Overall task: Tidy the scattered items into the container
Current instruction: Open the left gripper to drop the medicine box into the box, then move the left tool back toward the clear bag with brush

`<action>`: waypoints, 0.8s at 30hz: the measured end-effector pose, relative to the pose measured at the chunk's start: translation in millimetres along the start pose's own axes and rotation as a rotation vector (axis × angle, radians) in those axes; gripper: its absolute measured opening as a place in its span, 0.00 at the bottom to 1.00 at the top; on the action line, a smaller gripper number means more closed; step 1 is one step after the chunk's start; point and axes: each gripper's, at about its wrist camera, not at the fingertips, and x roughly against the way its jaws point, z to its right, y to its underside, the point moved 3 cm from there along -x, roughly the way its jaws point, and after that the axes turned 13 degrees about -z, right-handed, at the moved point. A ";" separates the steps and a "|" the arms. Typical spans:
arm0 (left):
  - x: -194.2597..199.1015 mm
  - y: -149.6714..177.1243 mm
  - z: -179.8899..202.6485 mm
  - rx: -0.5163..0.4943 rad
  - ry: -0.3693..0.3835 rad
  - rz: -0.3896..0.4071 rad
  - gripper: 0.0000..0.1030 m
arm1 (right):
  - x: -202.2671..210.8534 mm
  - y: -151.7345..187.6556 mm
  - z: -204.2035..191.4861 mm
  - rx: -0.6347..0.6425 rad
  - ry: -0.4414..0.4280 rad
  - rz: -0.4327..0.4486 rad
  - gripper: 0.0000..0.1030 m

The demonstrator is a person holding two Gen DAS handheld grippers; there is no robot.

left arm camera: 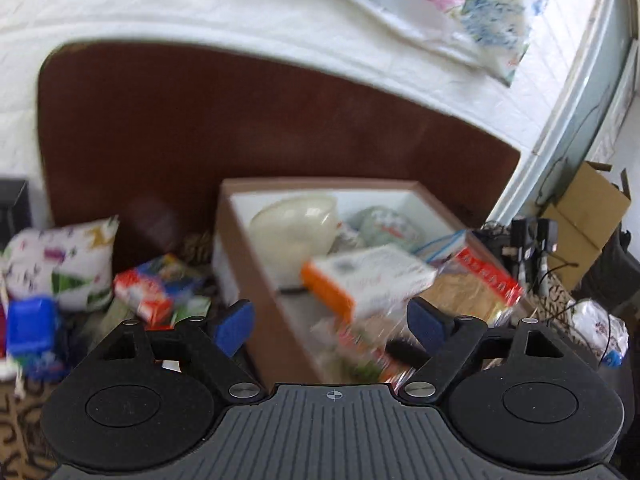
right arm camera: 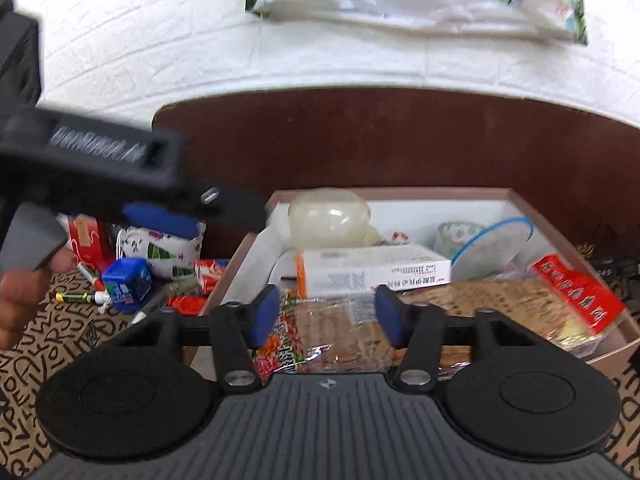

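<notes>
Between picks: left tongs (left arm camera: 331, 322) wide and empty, right tongs (right arm camera: 327, 317) half-open, gripping nothing over the box (right arm camera: 520, 196); next, reaching for the blue carton (right arm camera: 127, 282).

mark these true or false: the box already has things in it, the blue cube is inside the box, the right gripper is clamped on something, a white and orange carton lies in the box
The box already holds several items: true.
The blue cube is inside the box: false, it sits outside, to the box's left on the patterned cloth.
The right gripper is clamped on something: false, its pads are apart with nothing pressed between them.
A white and orange carton lies in the box: true.
</notes>
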 end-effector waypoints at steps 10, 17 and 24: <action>17.7 49.6 -20.6 -0.011 -0.085 -0.033 0.99 | -48.1 -27.0 -0.1 -0.037 0.005 -0.121 0.66; 38.0 88.3 -30.2 0.021 -0.100 -0.039 1.00 | -10.7 -13.7 -19.3 -0.017 -0.007 -0.034 0.81; 61.1 142.6 -41.2 0.050 -0.152 -0.034 1.00 | 40.3 15.6 -73.7 0.122 -0.057 0.062 0.97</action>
